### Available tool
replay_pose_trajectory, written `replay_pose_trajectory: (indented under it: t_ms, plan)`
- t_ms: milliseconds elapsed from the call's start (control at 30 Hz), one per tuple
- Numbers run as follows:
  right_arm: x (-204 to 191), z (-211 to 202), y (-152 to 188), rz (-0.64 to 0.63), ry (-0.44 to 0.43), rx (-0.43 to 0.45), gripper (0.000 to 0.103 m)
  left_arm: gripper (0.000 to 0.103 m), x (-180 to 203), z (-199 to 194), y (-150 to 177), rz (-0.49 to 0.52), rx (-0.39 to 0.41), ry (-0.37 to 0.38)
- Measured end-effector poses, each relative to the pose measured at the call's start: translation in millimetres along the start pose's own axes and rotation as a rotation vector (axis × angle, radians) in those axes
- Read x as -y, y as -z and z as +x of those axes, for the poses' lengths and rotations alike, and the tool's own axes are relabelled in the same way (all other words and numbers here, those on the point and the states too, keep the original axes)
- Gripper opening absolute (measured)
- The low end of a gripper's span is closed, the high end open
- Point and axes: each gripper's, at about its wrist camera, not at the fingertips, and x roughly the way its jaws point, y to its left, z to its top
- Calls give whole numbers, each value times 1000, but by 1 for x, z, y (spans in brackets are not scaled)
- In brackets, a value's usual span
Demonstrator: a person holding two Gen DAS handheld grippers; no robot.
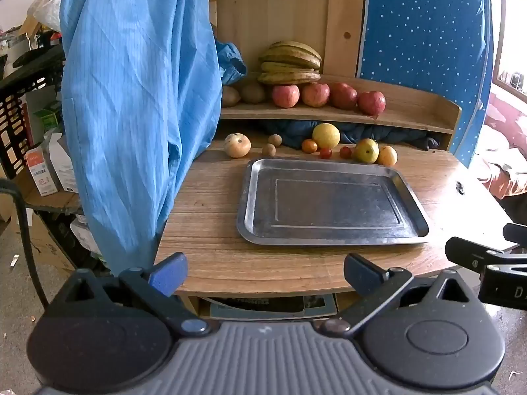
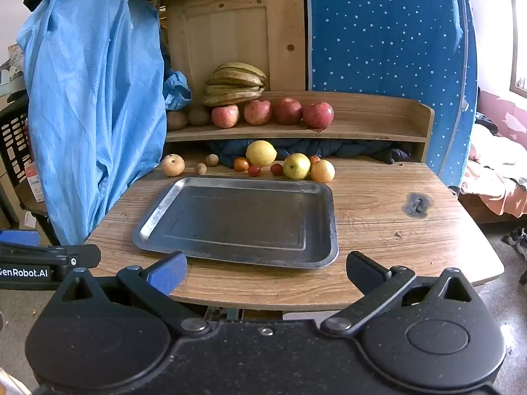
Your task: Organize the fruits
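You are working at a wooden table (image 2: 378,227) with rounded corners; its top carries a dark scorch mark (image 2: 418,204) toward the right side. A raised wooden shelf (image 2: 372,125) runs along the table's back edge, with dark blue cloth (image 2: 346,148) bundled beneath it. Behind stands a pale pine panel (image 2: 230,33), and beside it a blue white-dotted board (image 2: 385,33). A light blue garment (image 1: 131,98) hangs at the left. Cardboard boxes (image 1: 49,168) and a black crate (image 1: 19,112) crowd the left. Daylight enters from a window (image 2: 518,75) at the right. The floor (image 2: 507,296) is grey and speckled.
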Motion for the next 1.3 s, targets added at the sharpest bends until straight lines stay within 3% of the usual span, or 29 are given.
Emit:
replay_pose_trajectory:
  t_ms: [1300]
  plan:
    - [2, -1, 2, 4, -2, 0, 103, 103, 1, -2, 1, -1, 3, 0]
